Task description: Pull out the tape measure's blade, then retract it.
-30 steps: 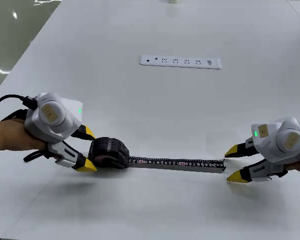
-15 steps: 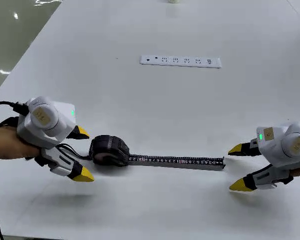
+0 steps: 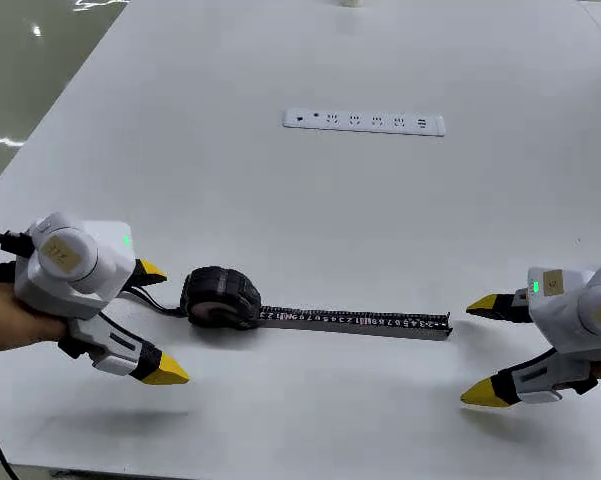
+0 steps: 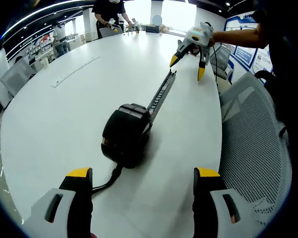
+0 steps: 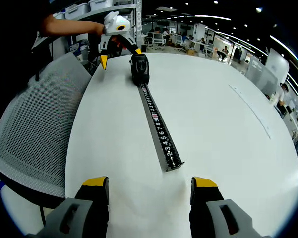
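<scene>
since both grippers have backed off over last second, we note in head view: left gripper (image 3: 160,322) wide open, empty, beside tape measure case (image 3: 220,298), no longer around it; right gripper (image 3: 478,349) open, empty, clear of blade (image 3: 355,321) tip. left gripper view: case ahead, untouched; blade flat on table (image 4: 64,114). right gripper view: blade end just ahead, unheld. we judge pull-out done, retraction pending.

Black numerals, 2 up through about 8, run along the blade (image 5: 158,130) near its tip, lower centre; the rest blur.
</scene>
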`<state>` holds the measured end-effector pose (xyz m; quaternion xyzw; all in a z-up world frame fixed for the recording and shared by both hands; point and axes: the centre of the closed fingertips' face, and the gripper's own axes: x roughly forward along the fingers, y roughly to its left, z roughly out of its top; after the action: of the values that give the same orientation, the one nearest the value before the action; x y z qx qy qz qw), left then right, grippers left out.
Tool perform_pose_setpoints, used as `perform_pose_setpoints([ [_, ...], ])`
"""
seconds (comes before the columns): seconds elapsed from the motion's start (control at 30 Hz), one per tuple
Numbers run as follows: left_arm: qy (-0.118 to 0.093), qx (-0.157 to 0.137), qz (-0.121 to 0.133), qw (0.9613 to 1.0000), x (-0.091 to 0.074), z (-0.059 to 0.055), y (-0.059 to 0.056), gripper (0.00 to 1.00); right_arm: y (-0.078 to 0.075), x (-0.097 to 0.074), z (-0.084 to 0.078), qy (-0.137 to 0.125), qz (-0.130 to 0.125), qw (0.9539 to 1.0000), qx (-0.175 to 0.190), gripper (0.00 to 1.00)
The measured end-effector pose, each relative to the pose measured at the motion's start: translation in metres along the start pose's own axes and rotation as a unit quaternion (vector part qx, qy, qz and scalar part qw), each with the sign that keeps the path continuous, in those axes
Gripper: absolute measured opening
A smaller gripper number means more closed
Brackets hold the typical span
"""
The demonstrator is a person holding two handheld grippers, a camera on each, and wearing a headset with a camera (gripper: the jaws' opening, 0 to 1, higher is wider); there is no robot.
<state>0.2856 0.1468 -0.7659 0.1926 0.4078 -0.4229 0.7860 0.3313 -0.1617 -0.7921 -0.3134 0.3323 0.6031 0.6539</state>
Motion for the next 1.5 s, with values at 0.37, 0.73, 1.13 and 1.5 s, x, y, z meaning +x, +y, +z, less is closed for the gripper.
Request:
perform_pose_setpoints([
  [0.37, -0.034, -0.049, 0.024, 0.9979, 0.0, -0.004, -0.019, 0.89, 0.013, -0.002, 0.007, -0.028, -0.029, 0.9985, 0.038, 0.76],
  [0.73, -0.07, -0.088, 0.056, 0.992, 0.001, -0.003, -0.028, 0.98, 0.021, -0.006, 0.01, -0.051, -0.058, 0.9939, 0.078, 0.87],
  [1.13, -0.107, -0.12, 0.089, 0.983, -0.005, 0.01, -0.041, 0.99, 0.03, -0.009, 0.018, -0.075, -0.087, 0.9871, 0.111, 0.93],
  [1.5, -0.134, -0.147, 0.117, 0.9731, -0.008, 0.02, -0.05, 0.99, 0.037, -0.01, 0.028, -0.094, -0.11, 0.9782, 0.149, 0.99],
])
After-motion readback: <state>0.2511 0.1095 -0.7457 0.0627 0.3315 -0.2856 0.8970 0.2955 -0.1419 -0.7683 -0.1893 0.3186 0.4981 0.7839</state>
